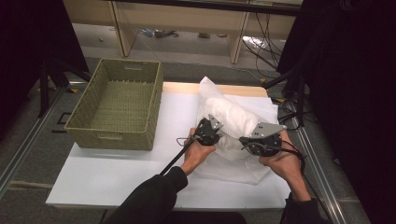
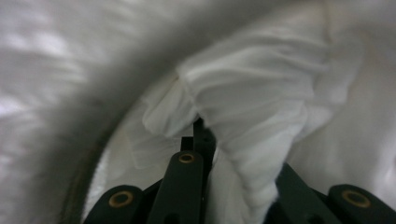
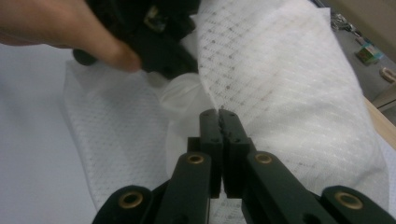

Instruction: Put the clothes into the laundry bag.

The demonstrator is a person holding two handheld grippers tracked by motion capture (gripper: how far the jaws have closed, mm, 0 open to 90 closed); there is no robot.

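**Soft cloth, woven basket, matt black claws**

The white cloth cover [image 3: 289, 79] looks thin and matt, quilted with a fine dotted diamond pattern; the pillow [image 1: 232, 116] inside it looks soft and smooth. The basket [image 1: 116, 105] is rough olive-green wickerwork. The counter [image 1: 93, 177] has a smooth white matt top. Both claws, left [image 1: 208, 130] and right [image 3: 219, 116], are matt black plastic with brass-coloured rivets.
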